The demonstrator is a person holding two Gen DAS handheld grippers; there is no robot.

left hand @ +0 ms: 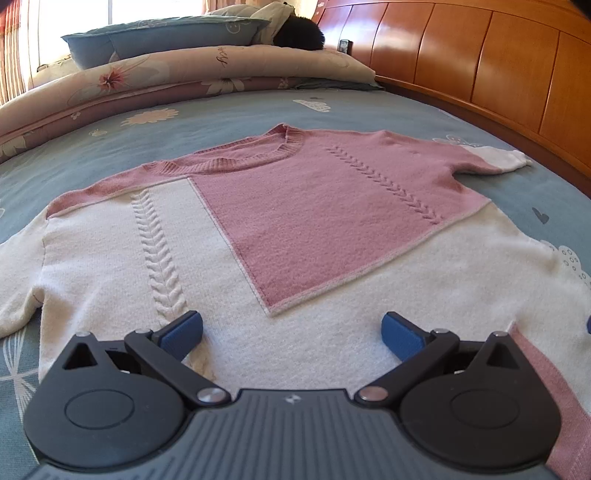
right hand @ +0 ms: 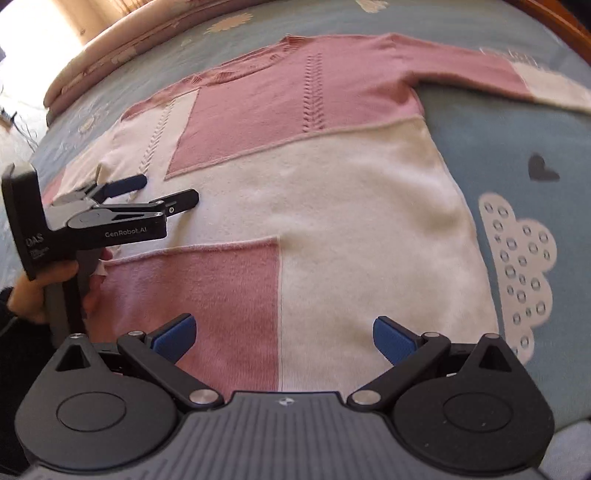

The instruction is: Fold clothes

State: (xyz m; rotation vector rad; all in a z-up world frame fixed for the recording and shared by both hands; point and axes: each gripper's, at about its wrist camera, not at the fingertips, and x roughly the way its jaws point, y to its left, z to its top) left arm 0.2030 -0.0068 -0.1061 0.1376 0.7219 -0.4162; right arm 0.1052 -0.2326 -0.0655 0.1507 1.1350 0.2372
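A pink and white knit sweater [left hand: 314,221] lies flat, front up, on the blue bedsheet [left hand: 221,122], neckline away from me. One sleeve [left hand: 495,157] stretches to the far right, and the other [left hand: 18,280] droops off to the left. My left gripper [left hand: 291,332] is open over the white lower body, nothing between its blue pads [left hand: 183,332]. In the right wrist view the sweater [right hand: 351,192] fills the middle. My right gripper [right hand: 284,338] is open above its hem, at the seam between the pink patch [right hand: 207,295] and white. The left gripper [right hand: 166,189] shows at the left, held by a hand [right hand: 29,295].
A folded floral quilt [left hand: 166,77] and pillows [left hand: 166,35] are stacked at the far side of the bed, with a dark furry object [left hand: 299,35] on top. A wooden headboard [left hand: 498,66] runs along the right. Bare sheet [right hand: 517,147] lies right of the sweater.
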